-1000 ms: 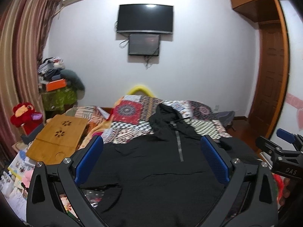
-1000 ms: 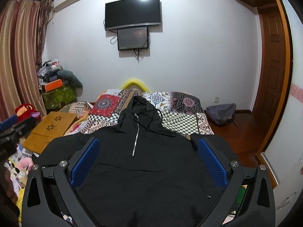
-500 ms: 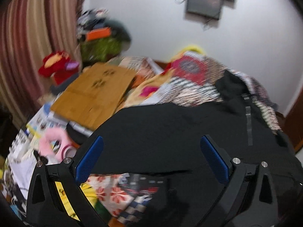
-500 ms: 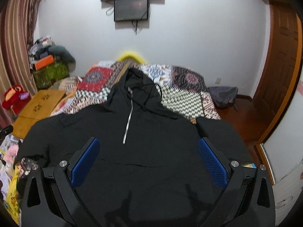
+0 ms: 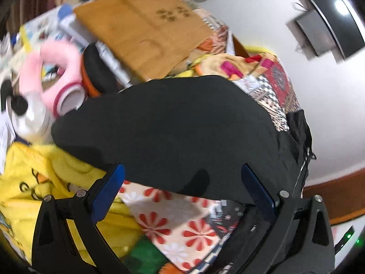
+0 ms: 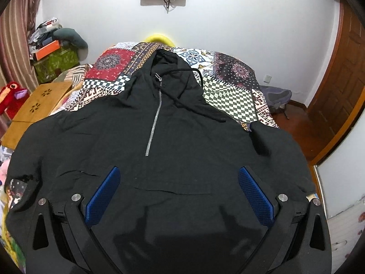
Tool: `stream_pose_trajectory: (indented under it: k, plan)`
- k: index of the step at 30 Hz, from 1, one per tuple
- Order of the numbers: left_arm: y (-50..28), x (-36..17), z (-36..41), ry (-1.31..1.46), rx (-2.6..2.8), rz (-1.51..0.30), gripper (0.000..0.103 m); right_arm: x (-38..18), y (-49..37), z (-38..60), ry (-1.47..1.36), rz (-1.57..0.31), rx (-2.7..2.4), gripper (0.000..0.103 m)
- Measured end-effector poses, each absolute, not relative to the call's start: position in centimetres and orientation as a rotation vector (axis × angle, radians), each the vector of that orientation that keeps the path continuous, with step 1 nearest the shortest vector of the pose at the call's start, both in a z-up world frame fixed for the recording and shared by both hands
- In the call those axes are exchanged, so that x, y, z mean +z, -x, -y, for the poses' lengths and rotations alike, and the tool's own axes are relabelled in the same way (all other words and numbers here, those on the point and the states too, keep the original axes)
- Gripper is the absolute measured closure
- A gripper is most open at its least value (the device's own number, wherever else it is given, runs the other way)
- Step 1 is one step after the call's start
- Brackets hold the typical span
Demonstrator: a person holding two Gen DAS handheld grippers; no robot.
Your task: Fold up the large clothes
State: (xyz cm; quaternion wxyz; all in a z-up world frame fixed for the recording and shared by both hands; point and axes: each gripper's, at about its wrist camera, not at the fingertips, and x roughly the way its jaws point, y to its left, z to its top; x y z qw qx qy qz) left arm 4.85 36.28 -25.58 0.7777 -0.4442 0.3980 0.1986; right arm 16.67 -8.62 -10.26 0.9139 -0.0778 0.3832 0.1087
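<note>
Right wrist view: we see the right hand-held gripper (image 6: 178,189) spread wide w/ nothing between its blue pads, hovering over the lower front of the black hoodie (image 6: 173,150). Hoodie lies face up on the patchwork bed (image 6: 230,93), hood and zipper (image 6: 155,116) straight ahead of the gripper. To its right the sleeve edge runs close to the bed edge, w/ wood floor and a door (image 6: 342,73) beyond. To its left the other sleeve reaches the bed's edge, next to a wooden lap desk (image 6: 34,111).

Left wrist view, tilted & blurry: our left hand-held gripper (image 5: 182,189) is also wide open, gripping nothing, just short of the hoodie sleeve (image 5: 173,137); the sleeve's near edge crosses between the fingertips. Below that edge lies floral fabric (image 5: 182,223), w/ a yellow blanket (image 5: 29,182) left of the gripper. Ahead-left it's crowded: pink headphones (image 5: 59,73), the lap desk (image 5: 146,34), other clutter.
</note>
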Motion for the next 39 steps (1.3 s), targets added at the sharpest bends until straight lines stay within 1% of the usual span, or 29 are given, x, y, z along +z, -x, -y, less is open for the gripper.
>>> stream_pose_trajectory:
  k: [6,9,11,14,17,19,20,22,23,25,26,28,29,31,33,39]
  plan:
    - [-4.1,-29.4,-38.0,1.174,0.348,-0.857,0.001,-10.6,-17.1,7.8,0.187,-0.809,0.218,0.0]
    - [-4.3,-30.3,-38.3,1.216,0.337,-0.843,0.003,-10.7,-17.1,7.5,0.199,-0.814,0.222,0.0]
    - [-4.5,-30.9,-38.6,1.226,0.348,-0.843,0.007,-10.7,-17.0,7.2,0.204,-0.817,0.224,0.0]
    - [-4.7,-31.6,-38.9,1.257,0.352,-0.844,0.009,-10.7,-16.9,7.1,0.208,-0.82,0.229,0.0]
    - [-4.7,-31.1,-39.2,1.207,0.419,-0.837,0.022,-10.5,-16.7,7.0,0.204,-0.818,0.233,0.0]
    - [-4.9,-30.1,-39.3,1.137,0.482,-0.84,0.036,-10.5,-16.6,7.0,0.204,-0.819,0.238,0.0]
    - [-5.1,-29.8,-39.4,1.113,0.501,-0.843,0.038,-10.4,-16.6,7.0,0.206,-0.819,0.241,0.0]
    - [-5.5,-29.0,-39.4,1.057,0.537,-0.848,0.049,-10.3,-16.4,7.1,0.211,-0.814,0.242,0.0]
    - [-5.8,-28.6,-39.3,1.021,0.559,-0.852,0.052,-10.2,-16.3,7.2,0.212,-0.812,0.242,0.0]
    - [-6.3,-27.5,-38.8,0.933,0.6,-0.863,0.069,-10.0,-16.1,7.3,0.211,-0.806,0.241,0.0]
    - [-6.6,-26.7,-38.4,0.873,0.624,-0.868,0.071,-9.9,-16.0,7.5,0.208,-0.803,0.241,0.0]
    - [-7.0,-25.1,-37.7,0.771,0.653,-0.863,0.079,-9.8,-15.8,7.8,0.199,-0.798,0.241,0.0]
    - [-7.2,-24.5,-37.4,0.738,0.661,-0.856,0.081,-9.7,-15.8,8.0,0.195,-0.795,0.242,0.0]
    - [-7.7,-22.8,-36.6,0.664,0.668,-0.832,0.09,-9.6,-15.6,8.3,0.189,-0.789,0.24,0.0]
    - [-8.3,-20.5,-35.9,0.6,0.651,-0.788,0.094,-9.5,-15.5,8.7,0.188,-0.781,0.236,0.0]
    - [-11.0,-14.3,-33.1,0.475,0.574,-0.666,0.097,-9.1,-15.2,10.0,0.167,-0.759,0.236,0.0]
